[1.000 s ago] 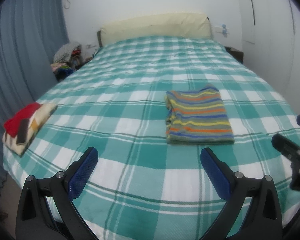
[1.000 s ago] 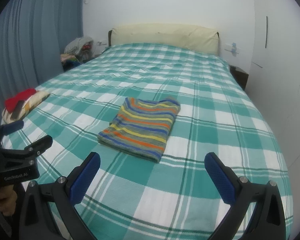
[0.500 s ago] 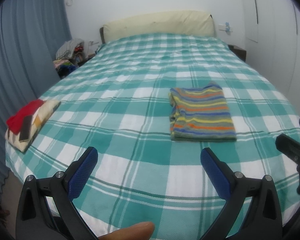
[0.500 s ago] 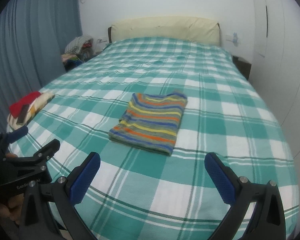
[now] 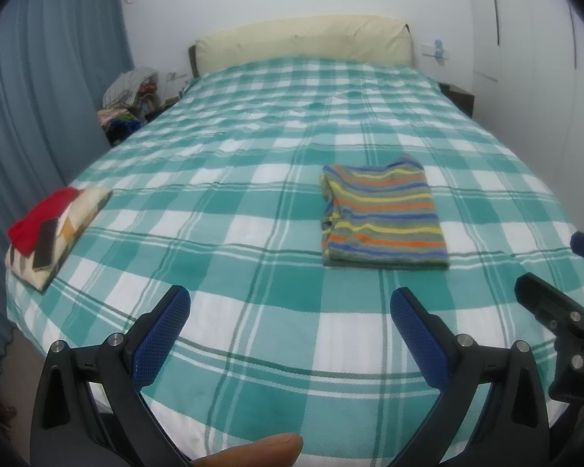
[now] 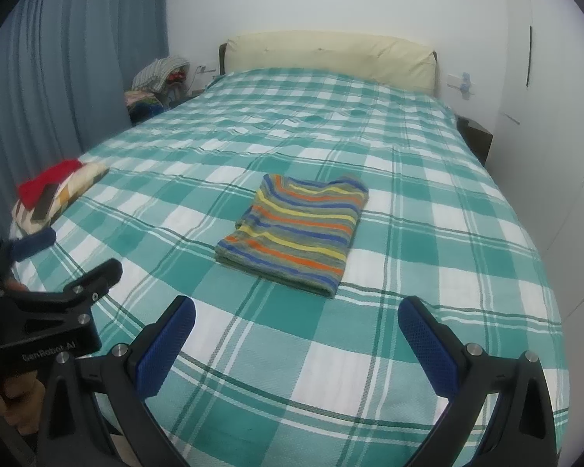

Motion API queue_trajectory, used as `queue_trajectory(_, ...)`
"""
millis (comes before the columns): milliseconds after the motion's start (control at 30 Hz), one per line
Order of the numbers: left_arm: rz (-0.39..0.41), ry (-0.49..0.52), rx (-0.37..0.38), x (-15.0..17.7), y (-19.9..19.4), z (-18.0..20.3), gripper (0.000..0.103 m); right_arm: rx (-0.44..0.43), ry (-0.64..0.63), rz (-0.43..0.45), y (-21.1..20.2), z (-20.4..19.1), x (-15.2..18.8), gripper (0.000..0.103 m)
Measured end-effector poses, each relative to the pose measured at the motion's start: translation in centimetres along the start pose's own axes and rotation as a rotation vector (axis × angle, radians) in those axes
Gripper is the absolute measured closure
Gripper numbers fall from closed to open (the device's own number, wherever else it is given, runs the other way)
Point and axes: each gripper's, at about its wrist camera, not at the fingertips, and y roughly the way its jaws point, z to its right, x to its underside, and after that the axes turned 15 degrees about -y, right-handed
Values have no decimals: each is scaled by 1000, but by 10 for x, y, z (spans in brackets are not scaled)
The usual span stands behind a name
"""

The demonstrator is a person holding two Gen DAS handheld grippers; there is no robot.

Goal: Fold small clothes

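left tongs (image 5: 288, 313) spread wide, empty | right tongs (image 6: 298, 323) spread wide, empty | striped garment (image 5: 381, 214) folded flat on bed (image 5: 233, 257), beyond both tongs

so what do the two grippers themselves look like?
Both match: the left gripper and right gripper have black V-shaped frames with silver screws and blue textured pads on two fingers. The left's black body reads "GenRobot.AI" in white. No cables or sleeves show.

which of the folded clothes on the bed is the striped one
The striped garment lying alone mid-bed, ahead of both grippers. The other pile, at the bed's left edge, is red on cream, without stripes.
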Motion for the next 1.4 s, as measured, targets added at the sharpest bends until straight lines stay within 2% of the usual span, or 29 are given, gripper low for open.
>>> queue_trajectory(167,-22,-2,-4,-7,4,4,0,22,16,-4,-6,-1,-6,0)
queue_trajectory(400,-30,37,-4,0,6,11,0,78,3,-10,-13,3,-8,1)
queue_trajectory(767,-5,34,-2,-2,-1,15,0,96,16,-42,-10,7,-4,1)
queue_trajectory(1400,-26,37,34,-2,-2,20,0,142,-5,-32,-16,10,-5,1)
